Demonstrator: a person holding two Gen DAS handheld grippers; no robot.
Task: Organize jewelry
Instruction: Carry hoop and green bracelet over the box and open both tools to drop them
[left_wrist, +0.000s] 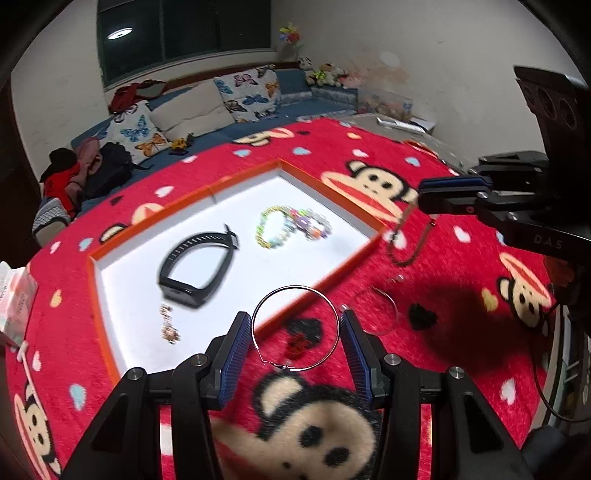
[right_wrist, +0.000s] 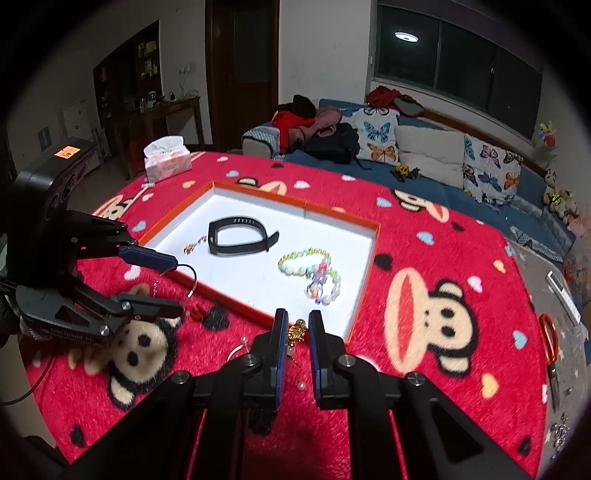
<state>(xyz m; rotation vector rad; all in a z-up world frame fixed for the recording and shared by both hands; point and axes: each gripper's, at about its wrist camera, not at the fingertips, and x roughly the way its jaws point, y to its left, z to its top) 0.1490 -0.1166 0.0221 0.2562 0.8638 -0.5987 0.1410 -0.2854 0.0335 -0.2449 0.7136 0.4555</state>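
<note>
My left gripper (left_wrist: 294, 314) is shut on a thin silver hoop earring (left_wrist: 258, 306), held above the tray's near corner; its pads (left_wrist: 238, 343) press on the ring's sides. The right wrist view shows that gripper (right_wrist: 173, 282) with the hoop (right_wrist: 192, 282). My right gripper (right_wrist: 298, 314) is shut on a gold charm (right_wrist: 296, 332) with a dark red cord (left_wrist: 397, 254) hanging from it, beside the tray. The orange-rimmed white tray (left_wrist: 184, 206) holds a black wristband (left_wrist: 195, 266), bead bracelets (left_wrist: 291, 225) and a small gold chain (left_wrist: 168, 325).
A second silver hoop (left_wrist: 380, 312) and a loose pearl (right_wrist: 301, 386) lie on the red monkey-print cloth (left_wrist: 461, 314). A tissue box (right_wrist: 168, 158) stands at the table's far corner, and orange scissors (right_wrist: 548, 341) lie at the right edge. A sofa with cushions (right_wrist: 428, 155) is behind.
</note>
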